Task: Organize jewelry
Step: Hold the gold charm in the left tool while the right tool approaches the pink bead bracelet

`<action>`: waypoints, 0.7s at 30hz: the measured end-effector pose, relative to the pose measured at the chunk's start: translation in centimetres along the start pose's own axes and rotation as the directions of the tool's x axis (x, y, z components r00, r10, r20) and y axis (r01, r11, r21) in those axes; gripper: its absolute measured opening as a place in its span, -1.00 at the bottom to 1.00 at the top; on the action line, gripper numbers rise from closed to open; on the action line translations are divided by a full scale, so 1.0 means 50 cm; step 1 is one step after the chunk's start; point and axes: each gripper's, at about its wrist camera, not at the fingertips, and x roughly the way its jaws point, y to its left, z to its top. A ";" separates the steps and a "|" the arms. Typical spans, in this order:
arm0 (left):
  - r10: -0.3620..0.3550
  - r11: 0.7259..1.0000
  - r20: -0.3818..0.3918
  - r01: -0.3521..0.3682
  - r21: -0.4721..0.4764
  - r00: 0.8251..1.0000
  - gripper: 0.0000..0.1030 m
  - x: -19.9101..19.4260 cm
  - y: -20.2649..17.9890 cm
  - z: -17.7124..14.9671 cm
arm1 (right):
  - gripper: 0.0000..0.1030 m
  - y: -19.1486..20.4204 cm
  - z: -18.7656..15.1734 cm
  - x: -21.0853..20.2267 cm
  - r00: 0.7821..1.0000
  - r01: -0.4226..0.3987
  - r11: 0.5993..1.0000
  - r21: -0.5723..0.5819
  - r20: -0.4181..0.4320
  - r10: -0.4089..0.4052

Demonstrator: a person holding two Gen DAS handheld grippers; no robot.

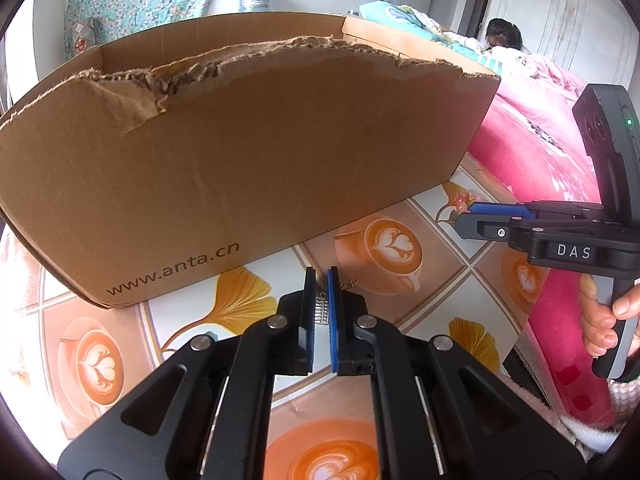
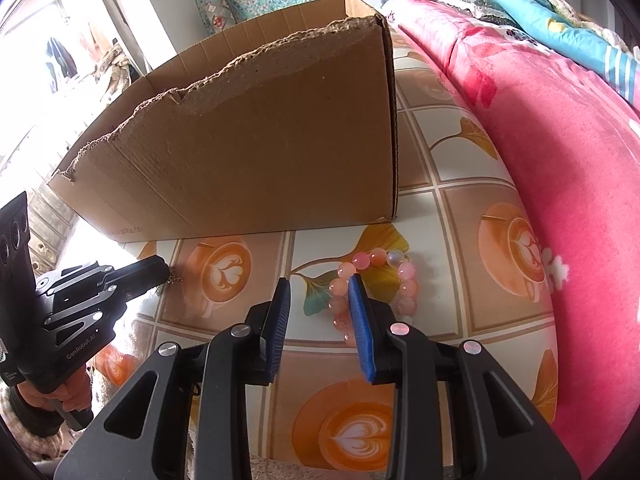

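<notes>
While we hold a gripper in each hand, the scene reads as follows.

Left gripper point(image 1: 321, 280): lower centre of the left view; we keep its fingers point(image 1: 309, 300) clamped on a small silver clasp point(image 1: 321, 312).
Chain point(image 1: 349, 285): a short gold length shows just right of the left fingertips, against the table; in the right view it hangs at that gripper's tip, left of centre.
Right gripper point(image 2: 318, 286): lower centre of the right view; its blue pads point(image 2: 362, 320) stand apart and press on nothing that we can see.
Bracelet point(image 2: 374, 280): pink beads, lying on the table right of centre in the right view; one pad crosses in front of its near side, so we cannot tell whether they touch.
Box point(image 1: 248, 160): torn brown cardboard, filling the upper half of both views, standing on the table behind both grippers.
Table point(image 1: 400, 248): coffee-cup and leaf pattern.
Blanket point(image 2: 560, 160): pink, right edge of the right view, beside the table.
Hand point(image 1: 604, 320): grips the right gripper's handle, right edge of the left view.
</notes>
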 end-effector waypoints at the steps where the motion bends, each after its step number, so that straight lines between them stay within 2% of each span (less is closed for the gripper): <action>1: 0.001 1.000 0.000 -0.001 0.000 1.000 -0.91 0.000 -0.001 0.000 | -0.42 0.000 0.001 0.000 1.000 0.000 1.000 0.000 0.000 0.000; 21: 0.002 1.000 -0.002 -0.002 0.001 1.000 -0.91 -0.001 -0.001 0.000 | -0.42 0.000 -0.002 0.000 1.000 -0.008 1.000 0.009 0.002 0.008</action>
